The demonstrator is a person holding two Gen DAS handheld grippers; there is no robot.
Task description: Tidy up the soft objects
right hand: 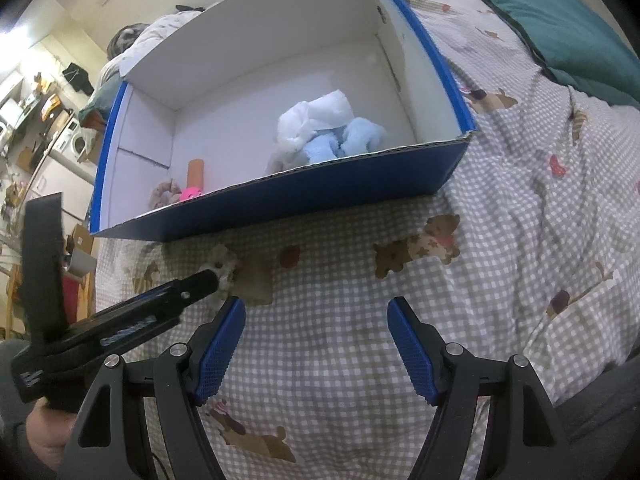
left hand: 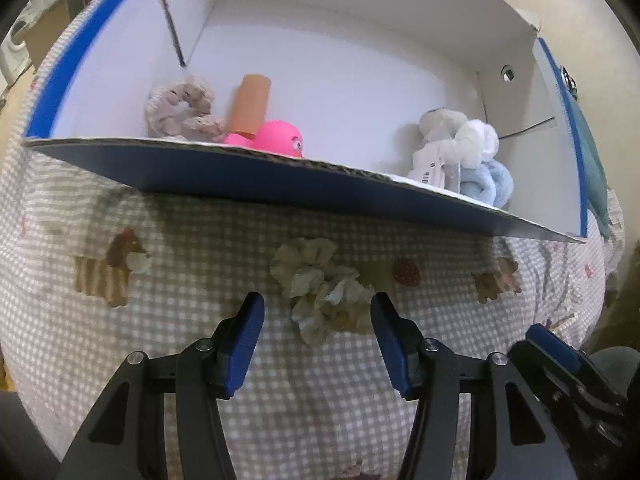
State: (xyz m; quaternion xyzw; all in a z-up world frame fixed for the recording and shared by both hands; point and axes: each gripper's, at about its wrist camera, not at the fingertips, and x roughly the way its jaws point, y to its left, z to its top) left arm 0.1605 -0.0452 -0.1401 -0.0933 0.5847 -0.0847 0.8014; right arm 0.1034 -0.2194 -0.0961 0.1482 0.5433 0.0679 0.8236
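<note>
1. Your left gripper [left hand: 318, 312] and right gripper [right hand: 316, 318] both have blue ribbed pads on black arms.
2. The box [left hand: 248, 178] is deep blue outside, plain white inside.
3. The bedcover [left hand: 192, 240] under it is a beige-and-white check — printed with brown dogs and a red strawberry.
4. The scrunchie [left hand: 324, 288] on the check is cream and tan.
5. In the box you see a mottled beige scrunchie [left hand: 182, 106], a bright pink toy [left hand: 278, 138], an orange-brown tube [left hand: 250, 102], and a white and pale blue bundle [left hand: 464, 148].
6. The cushion [right hand: 568, 36] is teal.
</note>
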